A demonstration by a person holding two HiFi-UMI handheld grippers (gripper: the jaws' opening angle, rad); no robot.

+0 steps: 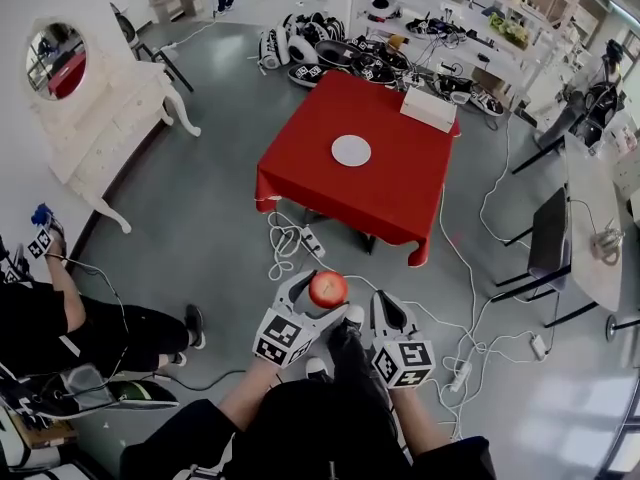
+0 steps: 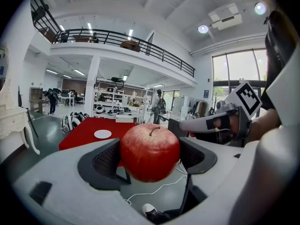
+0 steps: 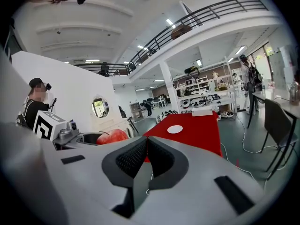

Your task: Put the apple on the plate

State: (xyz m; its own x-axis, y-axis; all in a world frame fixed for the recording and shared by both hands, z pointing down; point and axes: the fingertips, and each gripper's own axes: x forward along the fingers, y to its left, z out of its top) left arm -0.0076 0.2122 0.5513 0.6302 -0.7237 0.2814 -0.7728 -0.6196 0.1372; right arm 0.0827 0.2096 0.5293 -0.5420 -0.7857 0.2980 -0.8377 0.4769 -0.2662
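Left gripper [image 1: 322, 294] jaws clamp a red apple [image 2: 150, 153], right gripper [image 3: 145, 159] jaws pressed together, empty, both held side by side, well apart from the plate [image 1: 351, 150].

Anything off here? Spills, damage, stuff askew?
Nothing damaged or spilled: apple sits squarely in the left gripper, plate lies flat on the red table. Only untidy bit: loose cables strewn over the floor before the table.
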